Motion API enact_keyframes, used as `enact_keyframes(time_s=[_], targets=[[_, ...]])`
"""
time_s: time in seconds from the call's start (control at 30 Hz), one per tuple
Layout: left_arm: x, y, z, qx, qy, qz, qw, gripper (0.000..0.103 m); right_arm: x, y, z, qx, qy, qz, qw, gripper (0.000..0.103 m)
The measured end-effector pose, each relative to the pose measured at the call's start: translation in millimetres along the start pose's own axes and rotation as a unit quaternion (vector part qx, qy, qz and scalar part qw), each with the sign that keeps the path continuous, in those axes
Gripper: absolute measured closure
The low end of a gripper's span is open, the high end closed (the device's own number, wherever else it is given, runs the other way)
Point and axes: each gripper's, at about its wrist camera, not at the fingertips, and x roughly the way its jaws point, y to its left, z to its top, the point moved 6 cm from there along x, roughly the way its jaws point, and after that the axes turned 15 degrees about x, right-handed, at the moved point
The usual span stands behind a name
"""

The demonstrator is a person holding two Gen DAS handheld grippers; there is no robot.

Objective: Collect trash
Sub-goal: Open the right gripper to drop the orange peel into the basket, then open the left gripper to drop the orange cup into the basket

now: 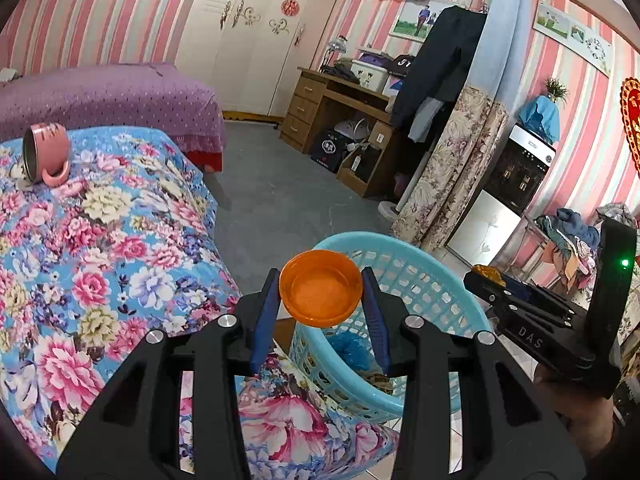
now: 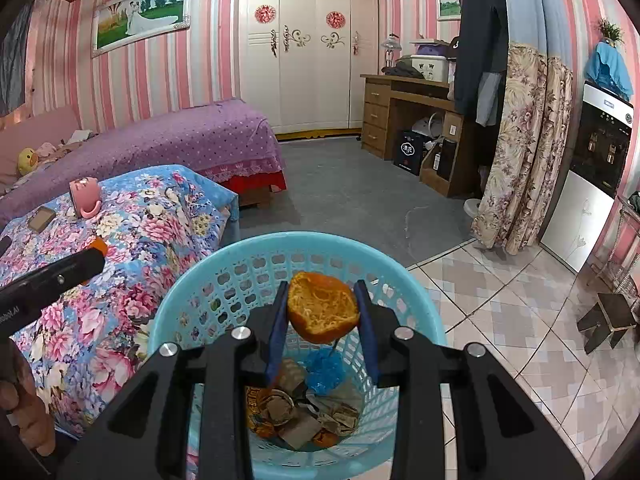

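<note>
My left gripper (image 1: pixel 321 295) is shut on an orange plastic lid (image 1: pixel 320 289), held over the near left rim of a light blue plastic basket (image 1: pixel 424 280). My right gripper (image 2: pixel 322 307) is shut on a piece of orange peel (image 2: pixel 322 309), hanging above the open basket (image 2: pixel 224 276). Inside the basket lie crumpled paper, a blue wad (image 2: pixel 325 372) and other scraps. In the left wrist view the right gripper (image 1: pixel 486 276) shows at the right with the peel at its tip. The left gripper's tip (image 2: pixel 86 262) enters the right wrist view from the left.
The basket stands on the tiled floor beside a table under a flowered blue cloth (image 1: pixel 100 240). A pink mug (image 1: pixel 46 152) lies on its side on the cloth, and a small box (image 2: pixel 40 218) sits near it. A purple bed, wooden desk (image 2: pixel 404 100) and small stool (image 2: pixel 606 322) stand further off.
</note>
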Motion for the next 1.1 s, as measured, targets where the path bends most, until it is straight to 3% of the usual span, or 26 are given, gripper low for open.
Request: enact_keyframes(time_s=[0.43,0.47,0.53,0.93,0.97,1.07,1.1], targets=[[11,-31,4,0.034,0.006,-0.029,0.999,0.064,6,-12,-6,0.015,0.006,0.0,1.0,0.069],[12,-36,5,0.041,0.007,-0.032,0.9986,0.064,6,-14,-5,0.019,0.004,-0.002,1.0,0.065],[16,-45,6,0.052,0.007,-0.039,0.9979,0.064,3,-22,-3,0.033,-0.011,-0.014,0.999,0.035],[30,-78,9,0.069,0.012,-0.058,0.9958,0.063,-3,-72,3,0.072,-0.019,-0.058,0.996,0.033],[30,-79,10,0.071,0.012,-0.056,0.9958,0.061,-2,-74,2,0.072,-0.017,-0.058,0.996,0.033],[29,-81,11,0.075,0.008,-0.05,0.9959,0.043,-2,-74,-2,0.072,-0.015,-0.057,0.996,0.033],[28,-80,11,0.074,0.007,-0.047,0.9961,0.03,-2,-73,-3,0.072,-0.013,-0.056,0.996,0.033]])
